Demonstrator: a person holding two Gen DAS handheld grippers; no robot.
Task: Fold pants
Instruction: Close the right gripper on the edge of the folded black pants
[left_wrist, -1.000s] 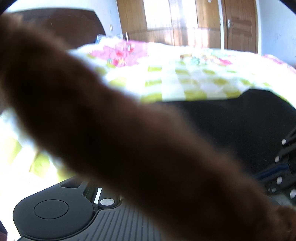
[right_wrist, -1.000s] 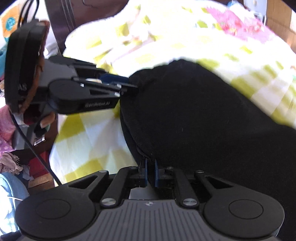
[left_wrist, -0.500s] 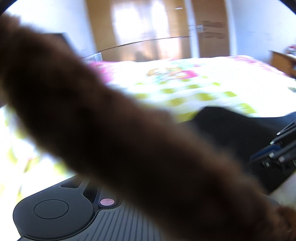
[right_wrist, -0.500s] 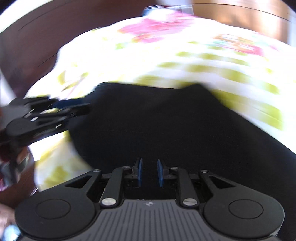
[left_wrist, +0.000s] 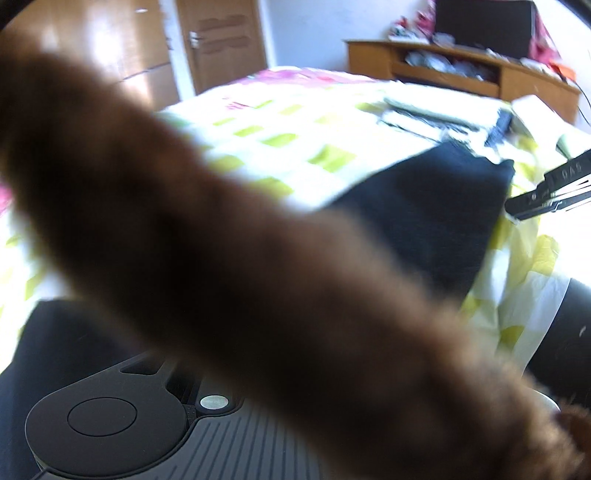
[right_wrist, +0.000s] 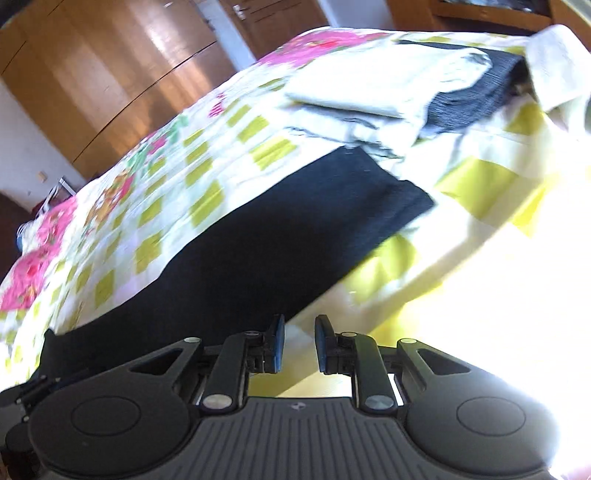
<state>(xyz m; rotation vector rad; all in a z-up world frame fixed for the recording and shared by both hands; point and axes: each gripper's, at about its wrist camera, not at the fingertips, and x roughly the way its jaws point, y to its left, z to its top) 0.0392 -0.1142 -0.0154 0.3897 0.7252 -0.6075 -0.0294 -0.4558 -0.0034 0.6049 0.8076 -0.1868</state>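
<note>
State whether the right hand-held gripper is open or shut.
Open. In its wrist view the right hand-held gripper shows a clear gap between its blue pads, with only quilt behind. Its jaws have just been opening.

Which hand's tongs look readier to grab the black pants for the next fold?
Probably right: its tongs, just opened and empty, sit beside the pants edge. A furry brown sleeve blocks the left view.
</note>
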